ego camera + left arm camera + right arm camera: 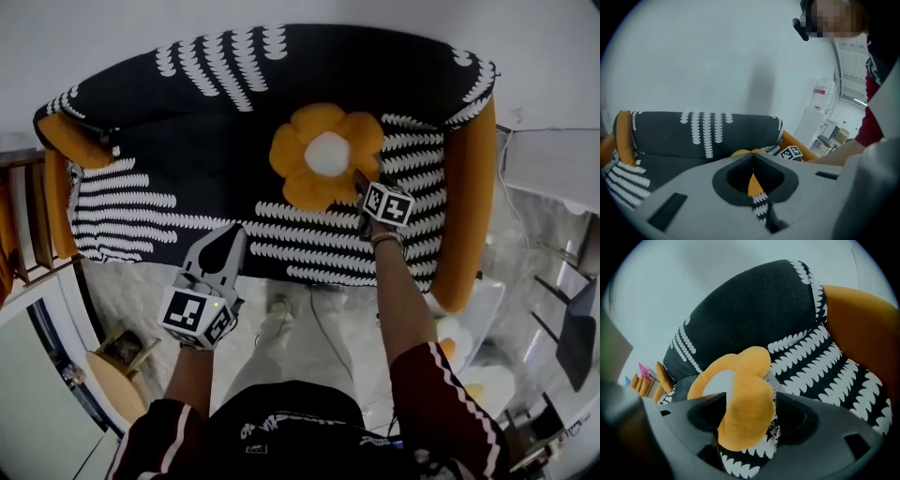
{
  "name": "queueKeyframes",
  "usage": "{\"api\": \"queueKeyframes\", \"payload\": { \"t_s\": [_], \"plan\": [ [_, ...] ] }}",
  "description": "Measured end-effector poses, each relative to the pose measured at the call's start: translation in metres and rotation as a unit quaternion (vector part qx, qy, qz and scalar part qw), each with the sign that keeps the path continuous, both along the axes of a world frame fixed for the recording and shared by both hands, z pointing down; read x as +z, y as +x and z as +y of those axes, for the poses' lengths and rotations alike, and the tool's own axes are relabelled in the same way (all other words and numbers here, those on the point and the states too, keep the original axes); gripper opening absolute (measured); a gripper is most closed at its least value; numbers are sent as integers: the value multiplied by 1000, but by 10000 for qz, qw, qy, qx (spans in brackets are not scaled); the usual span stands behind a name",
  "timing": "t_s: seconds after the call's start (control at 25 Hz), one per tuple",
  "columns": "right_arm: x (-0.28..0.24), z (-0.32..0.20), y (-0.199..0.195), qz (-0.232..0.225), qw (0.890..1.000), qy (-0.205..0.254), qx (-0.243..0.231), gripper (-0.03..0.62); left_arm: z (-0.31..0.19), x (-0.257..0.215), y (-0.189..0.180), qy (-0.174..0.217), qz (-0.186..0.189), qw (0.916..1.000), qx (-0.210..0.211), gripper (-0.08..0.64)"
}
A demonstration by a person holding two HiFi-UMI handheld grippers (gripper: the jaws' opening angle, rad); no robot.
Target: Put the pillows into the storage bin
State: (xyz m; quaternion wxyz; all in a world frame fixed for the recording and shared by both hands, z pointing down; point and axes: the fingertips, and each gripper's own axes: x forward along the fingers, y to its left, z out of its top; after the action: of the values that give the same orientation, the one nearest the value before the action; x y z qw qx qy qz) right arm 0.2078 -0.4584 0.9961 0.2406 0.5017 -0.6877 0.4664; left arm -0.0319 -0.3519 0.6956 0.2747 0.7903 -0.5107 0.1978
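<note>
Orange flower pillow inside right hand-held gripper, jaws apart | left hand-held gripper closed

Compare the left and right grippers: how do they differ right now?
The left gripper has its jaws together with nothing between them; the right gripper has its jaws apart with a petal of the flower pillow between them. The left gripper sits near the front edge of the sofa, apart from the pillow; the right gripper is at the pillow. Both point down toward the sofa seat.
</note>
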Motion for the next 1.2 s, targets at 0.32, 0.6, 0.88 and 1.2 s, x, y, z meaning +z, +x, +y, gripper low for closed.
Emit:
{"api": "queueKeyframes", "payload": {
  "t_s": [0.32,0.6,0.88,1.2],
  "plan": [
    [31,-11,-16,181,9997,-130,-118,333,8,22,-20,-203,-75,9995,-230,5],
    [19,-10,-8,538,9982,-87,-242,169,8,9,-21,-105,47,9991,-398,5],
    [-40,-10,-28,456,9982,261,-272,89,14,-35,-34,222,231,9981,-535,5],
    [-116,10,-33,561,9967,527,-276,80,43,-92,-58,645,331,9958,-561,5]
  ]
}}
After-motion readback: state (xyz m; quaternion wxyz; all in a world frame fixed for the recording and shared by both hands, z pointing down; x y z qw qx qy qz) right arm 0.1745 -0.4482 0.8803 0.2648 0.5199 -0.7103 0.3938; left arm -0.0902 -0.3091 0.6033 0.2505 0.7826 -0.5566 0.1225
